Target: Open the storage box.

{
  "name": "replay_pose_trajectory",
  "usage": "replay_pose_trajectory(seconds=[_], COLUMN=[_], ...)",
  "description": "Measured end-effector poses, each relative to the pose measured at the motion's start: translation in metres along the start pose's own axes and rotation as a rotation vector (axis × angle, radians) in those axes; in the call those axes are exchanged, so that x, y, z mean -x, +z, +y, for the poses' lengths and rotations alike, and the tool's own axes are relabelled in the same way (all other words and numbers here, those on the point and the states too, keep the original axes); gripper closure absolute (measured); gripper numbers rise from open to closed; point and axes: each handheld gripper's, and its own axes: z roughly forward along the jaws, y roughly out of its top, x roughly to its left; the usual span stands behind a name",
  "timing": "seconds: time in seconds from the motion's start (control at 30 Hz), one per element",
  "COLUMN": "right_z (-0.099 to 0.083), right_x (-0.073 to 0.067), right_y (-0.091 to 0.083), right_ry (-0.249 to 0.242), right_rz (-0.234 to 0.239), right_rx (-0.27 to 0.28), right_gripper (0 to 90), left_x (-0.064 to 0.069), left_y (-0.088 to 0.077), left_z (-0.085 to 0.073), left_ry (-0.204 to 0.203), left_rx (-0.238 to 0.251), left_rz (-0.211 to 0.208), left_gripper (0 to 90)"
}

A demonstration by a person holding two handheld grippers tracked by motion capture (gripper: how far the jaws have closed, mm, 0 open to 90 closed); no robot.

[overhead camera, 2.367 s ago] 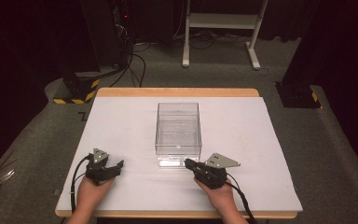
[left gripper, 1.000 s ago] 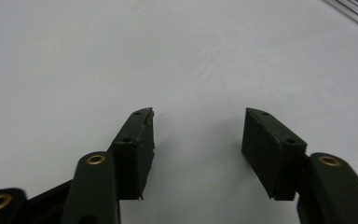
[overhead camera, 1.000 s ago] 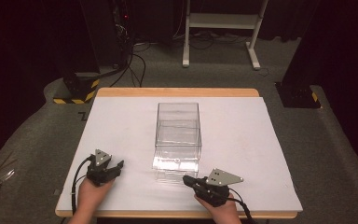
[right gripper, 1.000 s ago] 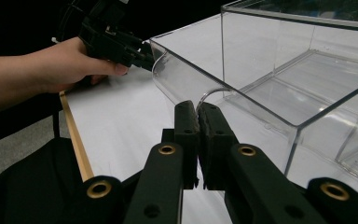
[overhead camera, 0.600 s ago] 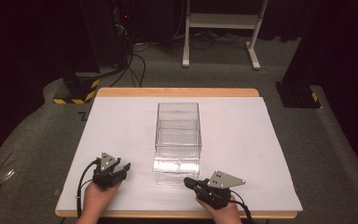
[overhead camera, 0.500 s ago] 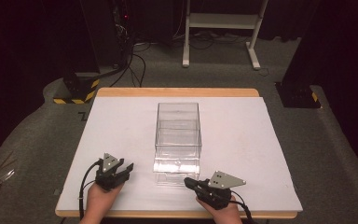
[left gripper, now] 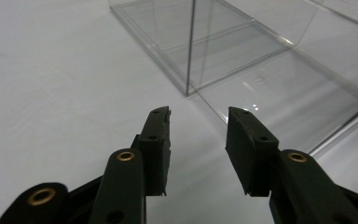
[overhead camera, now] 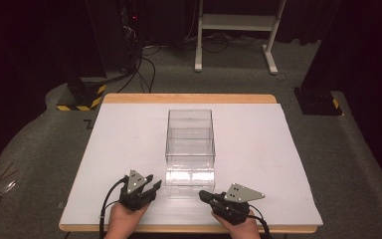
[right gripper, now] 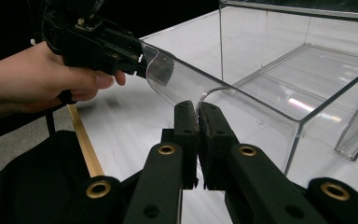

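Note:
A clear plastic box stands in the middle of the white table, its clear drawer drawn out toward me. My right gripper is shut on the drawer's front wall, its jaws pinching the rim near the right corner. My left gripper sits just left of the drawer's front left corner. Its jaws have just been closing, a gap remains and nothing is between them. They point at the box and drawer. The left gripper also shows past the curved corner.
The table's wooden front edge runs just below both hands. Grey carpet surrounds the table, with a white stand and cables behind it, dark equipment with hazard tape at the back left and a black base at the back right.
The drawer came out of the box as my right gripper drew back, then stayed put. My left gripper slid right toward the drawer's corner and its jaws narrowed.

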Motion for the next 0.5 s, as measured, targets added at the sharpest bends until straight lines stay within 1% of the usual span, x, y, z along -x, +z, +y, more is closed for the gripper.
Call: replay_pose_trajectory(seconds=[0.03,0.1,0.13,0.23,0.5], right_z=[-0.0002,-0.0006,-0.0007,-0.0011,-0.0019], right_x=[0.0002,0.0006,0.0007,0.0006,-0.0021], right_y=[-0.0006,-0.0017,-0.002,-0.003,-0.0043], right_ry=[-0.001,-0.002,-0.002,-0.001,-0.008], right_rz=[-0.001,-0.003,-0.001,-0.002,0.007], right_rx=[0.0,0.0,-0.001,-0.001,-0.004], right_gripper=[86.3,86.3,86.3,86.3,86.3], left_x=[0.0021,0.0061,0.0076,0.0105,0.0097], left_y=[-0.0005,-0.0006,-0.0007,-0.0009,-0.0017], left_z=[0.0004,0.0008,0.0013,0.0022,0.0016], left_ry=[0.006,-0.004,0.003,0.007,0.008], left_rx=[0.002,0.013,0.013,0.022,0.027], left_rz=[0.0,-0.014,-0.016,-0.019,-0.016], left_gripper=[59.9,60.1,60.2,60.1,59.9])
